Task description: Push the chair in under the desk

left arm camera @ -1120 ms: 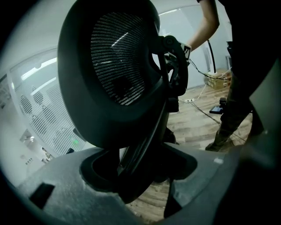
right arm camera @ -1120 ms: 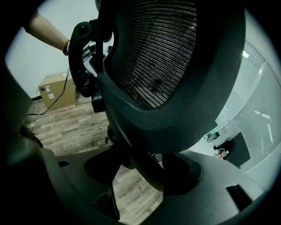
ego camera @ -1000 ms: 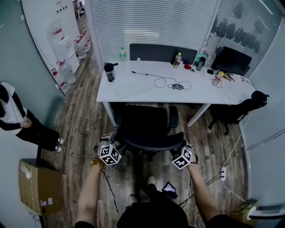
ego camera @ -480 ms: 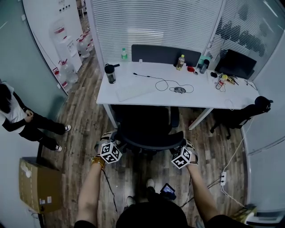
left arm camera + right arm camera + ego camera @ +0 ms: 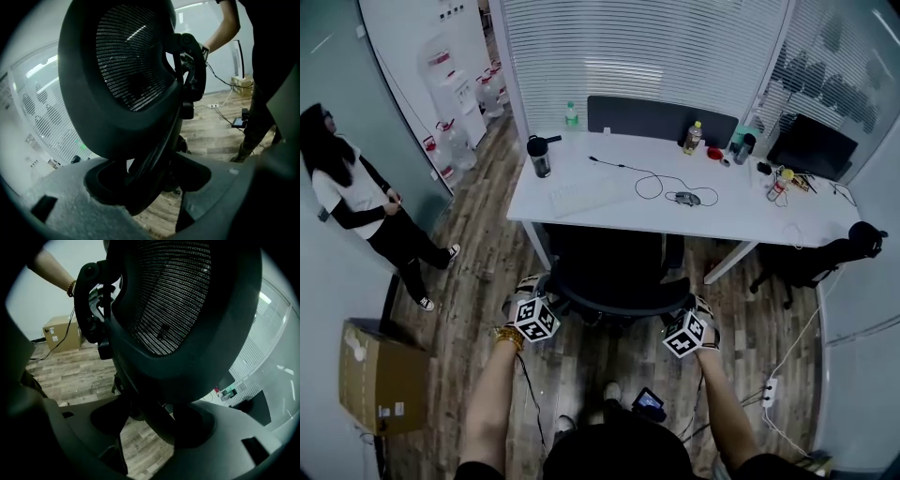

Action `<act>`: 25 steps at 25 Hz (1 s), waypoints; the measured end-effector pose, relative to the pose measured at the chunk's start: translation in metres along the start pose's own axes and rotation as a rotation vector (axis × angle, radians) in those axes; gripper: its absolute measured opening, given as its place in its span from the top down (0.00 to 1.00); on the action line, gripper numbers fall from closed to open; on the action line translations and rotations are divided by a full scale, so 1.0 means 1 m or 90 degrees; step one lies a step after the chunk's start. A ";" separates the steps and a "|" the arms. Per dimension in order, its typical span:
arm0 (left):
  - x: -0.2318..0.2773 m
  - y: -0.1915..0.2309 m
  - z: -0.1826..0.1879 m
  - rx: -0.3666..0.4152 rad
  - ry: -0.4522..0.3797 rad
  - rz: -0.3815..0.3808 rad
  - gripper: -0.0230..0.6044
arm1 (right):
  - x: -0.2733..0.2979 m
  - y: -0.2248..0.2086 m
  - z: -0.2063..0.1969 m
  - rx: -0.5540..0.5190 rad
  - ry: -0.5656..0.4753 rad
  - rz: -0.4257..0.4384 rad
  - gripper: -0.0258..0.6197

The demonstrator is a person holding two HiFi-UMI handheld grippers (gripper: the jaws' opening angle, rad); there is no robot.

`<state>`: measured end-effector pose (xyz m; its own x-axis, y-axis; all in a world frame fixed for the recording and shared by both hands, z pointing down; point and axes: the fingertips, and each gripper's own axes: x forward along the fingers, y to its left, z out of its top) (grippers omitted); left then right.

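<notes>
Floor [image 5: 478,272]: wood-look planks run across the room, with the desk standing against a wall of blinds.
Desk: its white tabletop [image 5: 750,214] spans the middle of the head view, with a dark divider panel [image 5: 661,119] along its far edge.
Chair [image 5: 609,267]: black, with a mesh back. Its seat is partly beneath the tabletop's near edge, and its backrest is on the person's side, clear of the desk. The mesh fills the left gripper view [image 5: 126,70] and the right gripper view [image 5: 178,301].
Bystander [image 5: 366,202]: stands at the far left in a white top and dark trousers, well apart from the desk.
Cardboard box [image 5: 380,380]: sits on the floor at lower left, near the bystander's side of the room.
Left tongs [image 5: 530,289]: at the left edge of the backrest. In its own view [image 5: 154,187], the two halves are clamped on the dark backrest rim that passes between them.
Right tongs [image 5: 698,307]: at the right edge of the backrest. In its own view [image 5: 150,427], they are likewise closed on the rim, which runs down through the gap.
Tumbler [image 5: 540,156]: black and upright, near the tabletop's left end.
Mouse [image 5: 686,198]: lies mid-tabletop, with a looping black cable beside it.
</notes>
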<state>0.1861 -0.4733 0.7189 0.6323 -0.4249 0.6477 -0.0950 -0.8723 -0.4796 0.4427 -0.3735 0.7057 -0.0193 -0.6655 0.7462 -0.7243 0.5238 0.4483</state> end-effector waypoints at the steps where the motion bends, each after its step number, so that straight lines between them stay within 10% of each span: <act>1: 0.002 0.001 0.002 -0.002 0.002 0.003 0.49 | 0.001 -0.004 -0.001 -0.003 -0.002 0.001 0.51; 25: 0.059 0.046 0.026 -0.011 0.009 0.022 0.49 | 0.044 -0.081 0.003 -0.030 -0.009 0.001 0.51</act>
<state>0.2388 -0.5323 0.7199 0.6176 -0.4578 0.6395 -0.1302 -0.8614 -0.4910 0.4988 -0.4468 0.7011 -0.0310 -0.6719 0.7400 -0.6914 0.5490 0.4695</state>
